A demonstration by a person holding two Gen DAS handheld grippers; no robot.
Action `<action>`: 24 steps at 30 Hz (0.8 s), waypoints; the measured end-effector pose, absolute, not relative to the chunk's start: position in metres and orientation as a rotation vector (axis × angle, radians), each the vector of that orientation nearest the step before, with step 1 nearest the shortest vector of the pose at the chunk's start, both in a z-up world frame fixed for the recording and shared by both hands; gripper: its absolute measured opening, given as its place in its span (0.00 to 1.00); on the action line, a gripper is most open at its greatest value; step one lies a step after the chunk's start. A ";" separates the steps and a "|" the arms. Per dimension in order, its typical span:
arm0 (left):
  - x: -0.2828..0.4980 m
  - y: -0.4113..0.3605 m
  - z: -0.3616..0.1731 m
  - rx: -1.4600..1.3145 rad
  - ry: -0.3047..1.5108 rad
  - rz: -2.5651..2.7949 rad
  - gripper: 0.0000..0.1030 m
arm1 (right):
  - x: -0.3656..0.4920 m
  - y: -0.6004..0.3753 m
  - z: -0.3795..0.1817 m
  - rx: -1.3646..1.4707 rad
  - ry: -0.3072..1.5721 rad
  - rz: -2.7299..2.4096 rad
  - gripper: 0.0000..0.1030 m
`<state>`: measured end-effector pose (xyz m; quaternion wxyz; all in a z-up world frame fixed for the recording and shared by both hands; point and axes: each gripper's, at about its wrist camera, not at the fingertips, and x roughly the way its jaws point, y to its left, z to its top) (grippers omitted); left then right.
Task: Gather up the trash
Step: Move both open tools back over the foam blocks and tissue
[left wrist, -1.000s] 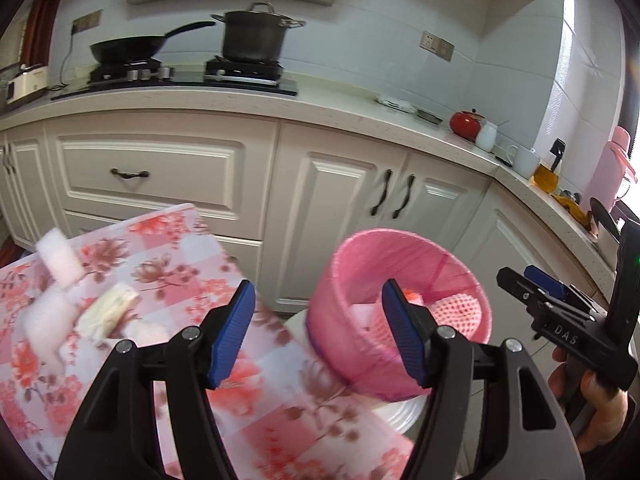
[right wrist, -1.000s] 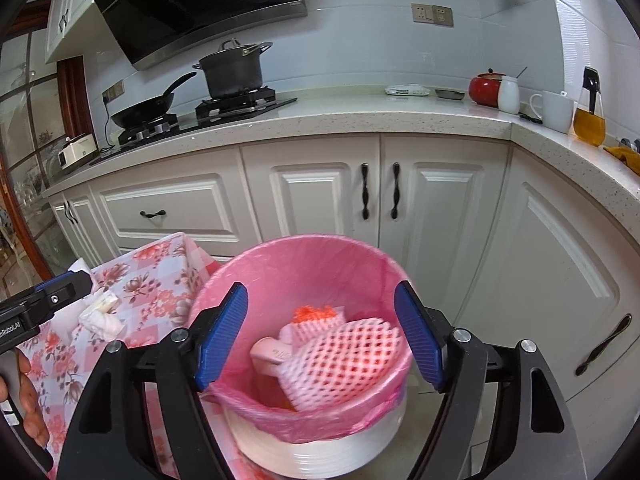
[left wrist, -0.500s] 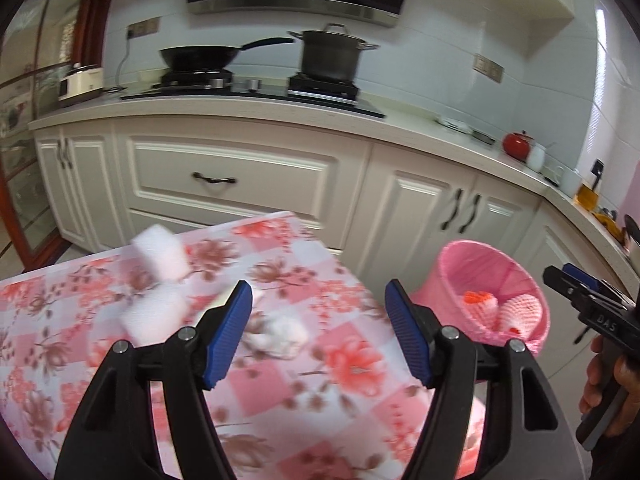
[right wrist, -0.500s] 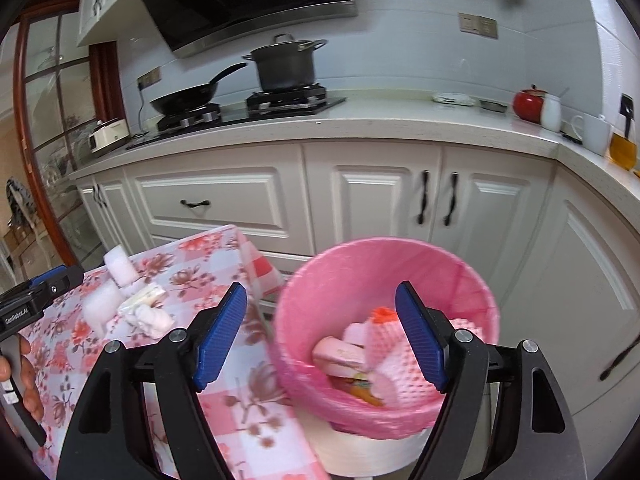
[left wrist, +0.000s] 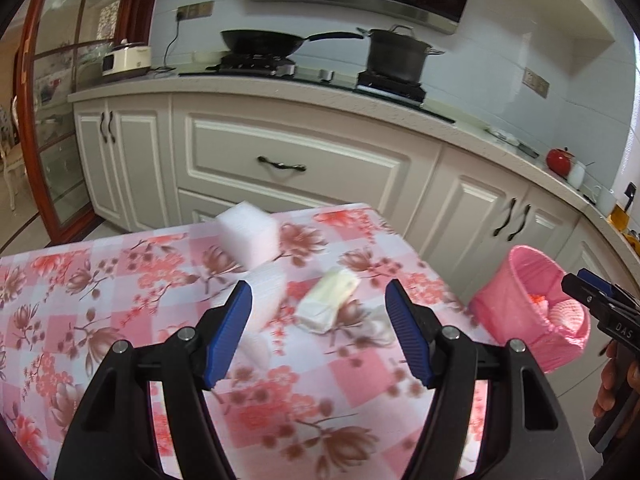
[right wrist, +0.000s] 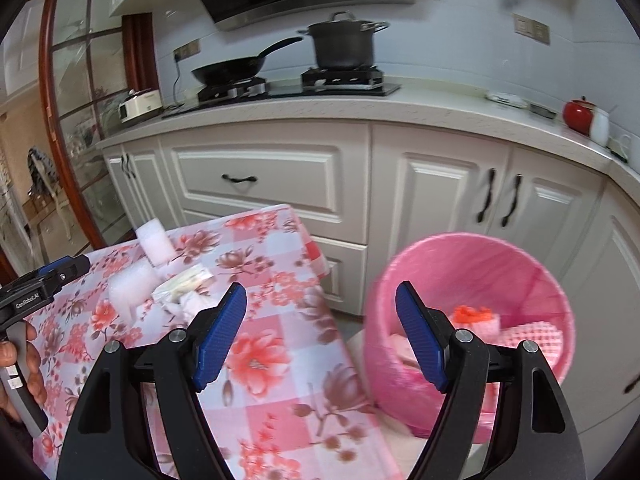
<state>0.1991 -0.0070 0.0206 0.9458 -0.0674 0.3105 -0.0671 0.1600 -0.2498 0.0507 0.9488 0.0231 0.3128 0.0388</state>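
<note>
Several pieces of trash lie on a table with a pink floral cloth (left wrist: 120, 300): a white foam block (left wrist: 250, 234), a second foam piece (left wrist: 266, 292), a cream wrapper (left wrist: 330, 300) and a crumpled tissue (left wrist: 376, 324). My left gripper (left wrist: 318, 330) hovers open above the cloth, just short of the wrapper, nothing between its blue pads. My right gripper (right wrist: 320, 330) is open too, over the table's right edge beside the pink-lined trash bin (right wrist: 472, 276). The bin holds foam netting (right wrist: 532, 334) and orange scraps (right wrist: 474, 314). The foam block (right wrist: 154, 242) and wrapper (right wrist: 182, 282) also show in the right wrist view.
White kitchen cabinets (left wrist: 296, 160) run behind the table, close to its far edge. On the counter are a stove with a wok (left wrist: 260, 40) and a black pot (left wrist: 394, 56), and a red pot (left wrist: 558, 160). A glass door (left wrist: 52, 120) stands at the left.
Both grippers have swung left, away from the bin and over the table. The trash pieces now sit in front of the left gripper; the bin has slid to the right in both views.
</note>
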 end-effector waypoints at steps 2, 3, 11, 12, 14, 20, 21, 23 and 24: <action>0.202 0.000 0.015 -0.137 0.643 -0.125 0.65 | 0.166 -0.239 0.045 0.039 0.651 0.093 0.70; 0.203 0.002 0.012 -0.138 0.647 -0.121 0.65 | 0.169 -0.236 0.043 0.036 0.657 0.098 0.70; 0.220 0.026 -0.012 -0.137 0.698 -0.100 0.65 | 0.192 -0.199 0.020 0.006 0.711 0.141 0.70; 0.222 0.027 -0.015 -0.136 0.703 -0.099 0.65 | 0.193 -0.197 0.018 0.003 0.716 0.147 0.70; 0.228 0.030 -0.020 -0.131 0.718 -0.098 0.65 | 0.199 -0.187 0.012 0.000 0.728 0.160 0.70; 0.243 0.037 -0.034 -0.118 0.765 -0.097 0.67 | 0.214 -0.165 -0.005 -0.009 0.773 0.198 0.70; 0.244 0.037 -0.035 -0.115 0.769 -0.096 0.67 | 0.216 -0.161 -0.007 -0.015 0.778 0.202 0.70; 0.250 0.037 -0.038 -0.113 0.783 -0.098 0.68 | 0.221 -0.153 -0.013 -0.023 0.791 0.215 0.70; 0.252 0.038 -0.039 -0.113 0.787 -0.100 0.69 | 0.222 -0.150 -0.015 -0.026 0.797 0.219 0.70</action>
